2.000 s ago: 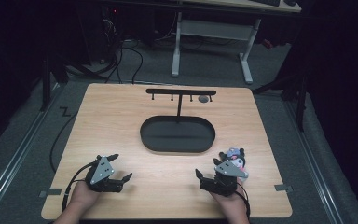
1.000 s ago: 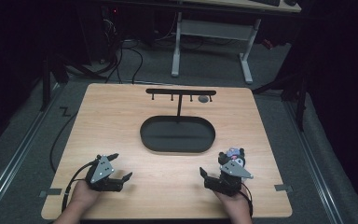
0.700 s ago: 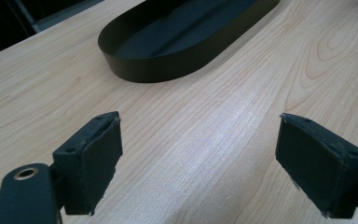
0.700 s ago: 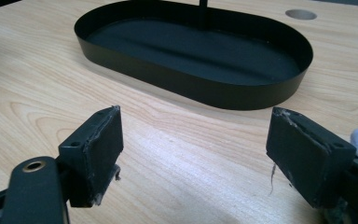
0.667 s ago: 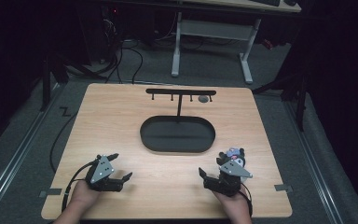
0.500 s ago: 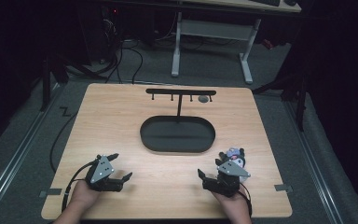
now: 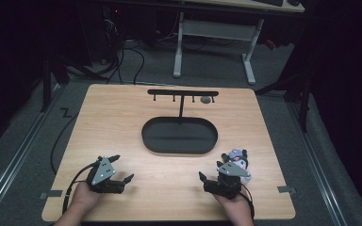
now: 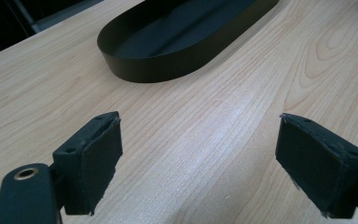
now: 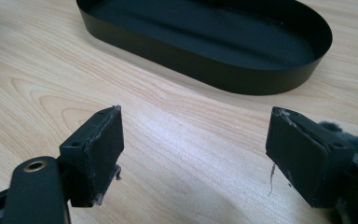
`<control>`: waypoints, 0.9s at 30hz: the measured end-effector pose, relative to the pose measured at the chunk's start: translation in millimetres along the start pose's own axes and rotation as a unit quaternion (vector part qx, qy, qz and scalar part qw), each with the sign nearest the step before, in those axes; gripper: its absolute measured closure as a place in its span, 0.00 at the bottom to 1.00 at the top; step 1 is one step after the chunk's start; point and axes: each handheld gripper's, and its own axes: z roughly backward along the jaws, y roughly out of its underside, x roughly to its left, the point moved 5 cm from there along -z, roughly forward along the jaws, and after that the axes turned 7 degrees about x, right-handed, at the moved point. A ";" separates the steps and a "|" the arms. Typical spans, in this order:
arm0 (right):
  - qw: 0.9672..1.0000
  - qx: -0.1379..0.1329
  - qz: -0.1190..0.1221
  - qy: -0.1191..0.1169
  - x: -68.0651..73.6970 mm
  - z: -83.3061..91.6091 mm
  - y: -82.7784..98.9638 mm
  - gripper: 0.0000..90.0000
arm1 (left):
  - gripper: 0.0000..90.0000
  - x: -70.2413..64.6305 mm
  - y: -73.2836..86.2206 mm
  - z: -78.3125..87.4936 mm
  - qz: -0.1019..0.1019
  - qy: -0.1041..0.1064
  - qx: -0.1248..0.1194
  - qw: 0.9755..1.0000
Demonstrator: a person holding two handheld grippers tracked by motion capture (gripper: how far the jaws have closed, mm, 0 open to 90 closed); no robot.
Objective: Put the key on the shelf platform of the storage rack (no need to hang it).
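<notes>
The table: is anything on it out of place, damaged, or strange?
One thing stands out: a small plush toy lies on the bare table beside the right gripper, outside the black oval tray. The rack behind the tray stands upright. Nothing looks spilled or broken.

The table [image 7: 169,174] under both grippers is pale, smooth wood grain. Ahead of them sits a matt black tray [image 9: 205,56]. Beside the right gripper [image 9: 193,154] lies a fuzzy plush toy [image 7: 238,157].

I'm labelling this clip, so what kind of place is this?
Probably a lab or workshop recording station: a wooden table holding a black oval tray, with cables and a desk frame on the carpeted floor behind.
</notes>
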 end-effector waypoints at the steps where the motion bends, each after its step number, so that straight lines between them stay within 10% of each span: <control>1: 1.000 0.003 0.002 0.001 -0.2 0.2 -0.3 0.21 | 0.17 -0.1 0.0 0.0 0.000 -0.001 0.000 1.000; 27: 0.998 0.058 -0.026 0.000 -1.5 1.5 -8.9 0.27 | 0.17 -2.4 0.5 2.0 -0.006 0.006 -0.006 1.000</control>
